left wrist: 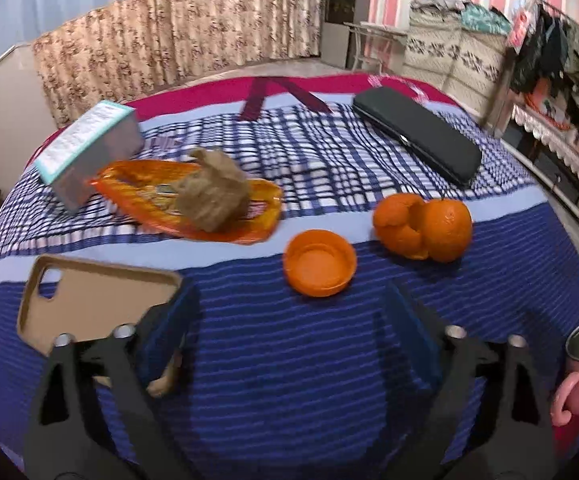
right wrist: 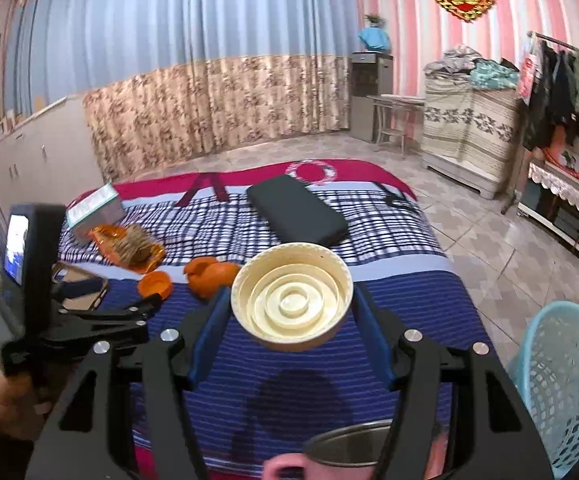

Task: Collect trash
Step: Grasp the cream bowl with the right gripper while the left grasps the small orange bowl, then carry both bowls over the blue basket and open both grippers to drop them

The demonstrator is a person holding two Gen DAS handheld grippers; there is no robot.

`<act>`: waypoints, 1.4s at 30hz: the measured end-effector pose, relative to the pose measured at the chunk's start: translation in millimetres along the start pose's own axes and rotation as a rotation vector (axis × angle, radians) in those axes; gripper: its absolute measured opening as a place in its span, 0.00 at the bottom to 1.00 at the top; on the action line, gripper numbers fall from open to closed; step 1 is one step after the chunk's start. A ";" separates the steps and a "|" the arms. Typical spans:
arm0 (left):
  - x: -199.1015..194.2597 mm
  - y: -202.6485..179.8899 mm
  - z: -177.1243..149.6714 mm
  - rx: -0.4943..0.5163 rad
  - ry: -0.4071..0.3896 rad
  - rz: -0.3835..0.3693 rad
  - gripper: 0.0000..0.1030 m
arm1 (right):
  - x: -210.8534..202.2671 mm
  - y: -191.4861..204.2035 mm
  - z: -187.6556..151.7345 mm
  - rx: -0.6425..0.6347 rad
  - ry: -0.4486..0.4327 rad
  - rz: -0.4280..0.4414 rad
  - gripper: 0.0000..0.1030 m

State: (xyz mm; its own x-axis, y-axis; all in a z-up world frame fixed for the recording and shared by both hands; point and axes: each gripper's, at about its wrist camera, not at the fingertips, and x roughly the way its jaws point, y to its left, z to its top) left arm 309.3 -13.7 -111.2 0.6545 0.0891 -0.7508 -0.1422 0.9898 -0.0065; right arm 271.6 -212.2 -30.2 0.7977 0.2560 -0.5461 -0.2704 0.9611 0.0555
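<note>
My right gripper [right wrist: 289, 294] is shut on a cream round lid [right wrist: 293, 308], held hollow side towards the camera above the blue striped cloth. My left gripper [left wrist: 289, 328] is open and holds nothing. Just ahead of its fingers an orange cap [left wrist: 319, 268] lies open side up. Orange peel [left wrist: 423, 226] sits beyond the cap to the right. A crumpled brown paper ball [left wrist: 213, 194] rests on an orange wrapper [left wrist: 137, 188]. In the right wrist view the left gripper [right wrist: 115, 294] hovers near the cap [right wrist: 154, 283].
A tan phone case [left wrist: 89, 300] lies under the left finger. A boxed carton [left wrist: 89, 148] and a black case [left wrist: 417, 140] sit farther back. A pink-handled metal mug [right wrist: 345, 448] stands at the near edge. A light blue basket [right wrist: 569, 392] stands on the floor, right.
</note>
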 end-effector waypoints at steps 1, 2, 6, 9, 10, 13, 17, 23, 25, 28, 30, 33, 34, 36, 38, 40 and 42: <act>3.6 -3.2 0.8 0.011 0.009 -0.001 0.74 | -0.7 -3.1 0.9 0.006 -0.003 -0.001 0.59; 8.1 -6.4 1.8 0.020 0.018 -0.001 0.69 | -1.5 -4.5 0.9 0.009 -0.005 0.000 0.59; 14.6 -10.6 5.9 0.016 0.029 -0.009 0.47 | -2.0 -7.4 1.8 0.010 -0.009 0.001 0.60; 10.1 -14.5 5.1 0.037 0.021 -0.005 0.38 | -4.1 -11.4 2.1 0.008 -0.014 -0.003 0.60; 8.3 -17.0 3.8 0.044 0.017 0.003 0.38 | -4.7 -13.4 2.0 0.011 -0.016 -0.005 0.60; 1.9 -19.5 1.6 0.047 0.008 0.010 0.38 | -8.5 -20.9 1.1 0.030 -0.022 -0.008 0.60; -17.6 -25.8 3.9 0.065 -0.027 0.020 0.38 | -15.2 -31.8 0.5 0.049 -0.033 -0.016 0.60; -51.8 -46.4 16.3 0.081 -0.099 0.006 0.38 | -28.9 -54.6 -3.6 0.071 -0.054 -0.061 0.59; -61.8 -58.1 19.8 0.085 -0.117 -0.010 0.38 | -35.4 -67.8 -5.2 0.090 -0.063 -0.086 0.60; -75.8 -84.9 25.6 0.112 -0.150 -0.041 0.38 | -47.4 -90.4 -8.3 0.110 -0.077 -0.146 0.60; -83.6 -103.7 27.8 0.138 -0.169 -0.059 0.38 | -56.2 -109.0 -10.6 0.123 -0.083 -0.194 0.60; -92.4 -129.8 30.6 0.165 -0.189 -0.092 0.38 | -67.4 -137.9 -16.2 0.154 -0.087 -0.256 0.59; -95.8 -141.7 31.3 0.174 -0.194 -0.111 0.38 | -70.5 -147.3 -18.5 0.165 -0.086 -0.275 0.59; -100.4 -160.6 31.3 0.194 -0.200 -0.139 0.38 | -77.6 -172.1 -24.5 0.191 -0.080 -0.318 0.60; -105.6 -180.7 28.9 0.219 -0.209 -0.165 0.38 | -83.1 -189.4 -29.3 0.200 -0.072 -0.354 0.60; -110.4 -202.5 24.2 0.251 -0.218 -0.191 0.38 | -90.1 -212.5 -37.8 0.222 -0.061 -0.398 0.60; -112.5 -222.2 19.2 0.279 -0.219 -0.214 0.38 | -95.4 -229.3 -43.8 0.244 -0.057 -0.424 0.60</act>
State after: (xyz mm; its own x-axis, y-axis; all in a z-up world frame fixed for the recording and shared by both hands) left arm 281.5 -241.5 -12.6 0.7946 -0.1302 -0.5931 0.2009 0.9781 0.0545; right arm 233.9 -461.5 -27.4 0.8402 -0.1647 -0.5167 0.2137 0.9762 0.0364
